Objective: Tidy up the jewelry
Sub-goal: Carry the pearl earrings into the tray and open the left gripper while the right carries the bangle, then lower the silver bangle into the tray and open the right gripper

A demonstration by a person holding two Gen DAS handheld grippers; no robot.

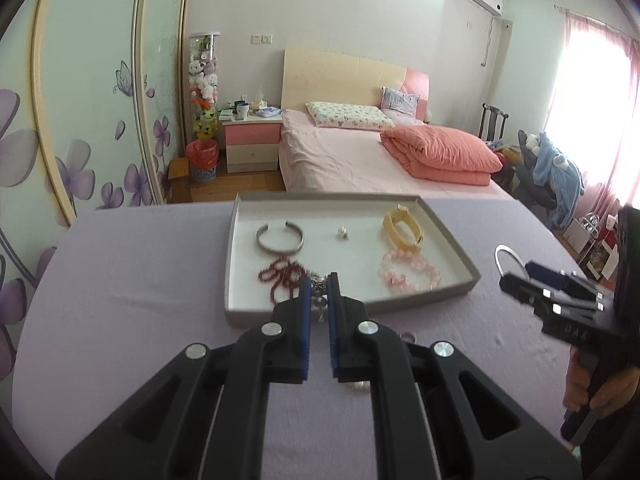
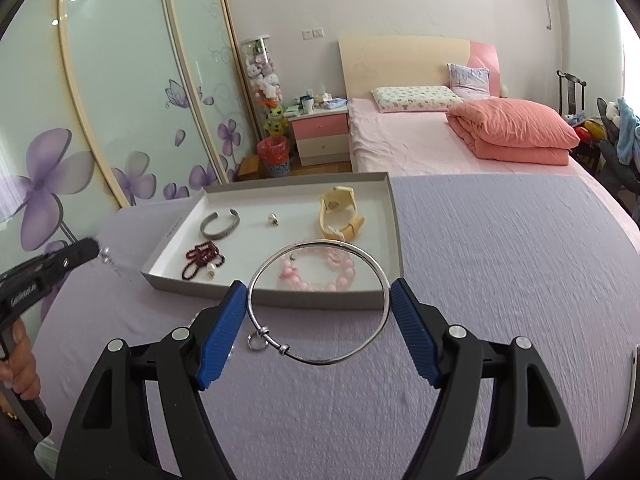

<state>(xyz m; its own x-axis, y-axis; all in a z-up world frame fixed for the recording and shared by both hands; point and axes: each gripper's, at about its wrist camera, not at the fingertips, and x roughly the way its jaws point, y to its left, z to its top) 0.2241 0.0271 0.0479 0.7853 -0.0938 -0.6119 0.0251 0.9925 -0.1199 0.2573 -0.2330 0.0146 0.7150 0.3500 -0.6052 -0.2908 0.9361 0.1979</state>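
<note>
Above the lilac table (image 2: 500, 260), you are clamping a thin silver bangle (image 2: 320, 304) across your right tool (image 2: 318, 300) and pinching a small beaded piece (image 1: 319, 294) in your clenched left tool (image 1: 319, 280), both apparently headed for the tray (image 1: 452, 240).

Tray (image 1: 236, 268) on table (image 1: 132, 292); cuff (image 1: 279, 237), ring (image 1: 342, 233), watch (image 1: 404, 226) inside.
</note>
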